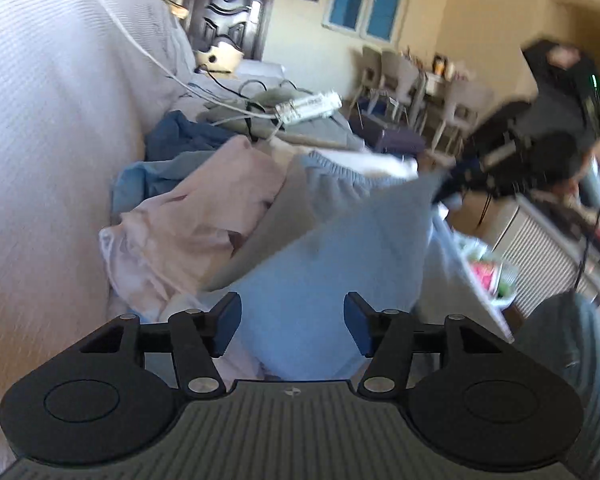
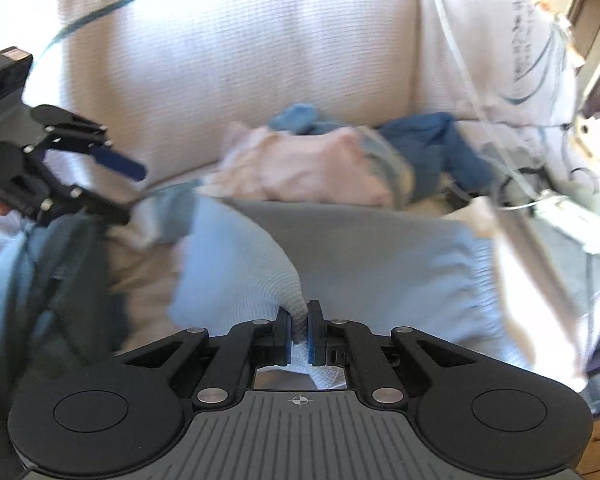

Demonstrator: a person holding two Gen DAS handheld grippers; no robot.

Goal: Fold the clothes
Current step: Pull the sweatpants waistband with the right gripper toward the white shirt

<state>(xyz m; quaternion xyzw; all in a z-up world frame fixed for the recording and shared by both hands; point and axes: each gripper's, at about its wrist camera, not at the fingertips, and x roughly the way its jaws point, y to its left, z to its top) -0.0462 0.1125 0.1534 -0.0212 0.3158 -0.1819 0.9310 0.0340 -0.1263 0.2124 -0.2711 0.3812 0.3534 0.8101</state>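
Observation:
A light blue knit garment (image 1: pixel 332 240) lies across the sofa seat, and one corner of it is raised. My right gripper (image 2: pixel 299 332) is shut on a bunched fold of this garment (image 2: pixel 228 264). In the left wrist view the right gripper (image 1: pixel 452 188) shows at the upper right, holding that corner up. My left gripper (image 1: pixel 293 328) is open just above the near part of the garment, and its pads press on nothing. The right wrist view has the left gripper (image 2: pixel 128 188) at the far left, its jaws apart beside the garment's edge.
A pink garment (image 1: pixel 204 208) and a dark blue one (image 1: pixel 180 136) are piled against the white sofa back (image 1: pixel 40 120). A power strip (image 1: pixel 308 106) with white cables lies beyond them. A person's leg in jeans (image 1: pixel 572 340) is at the right. Chairs and a door stand far behind.

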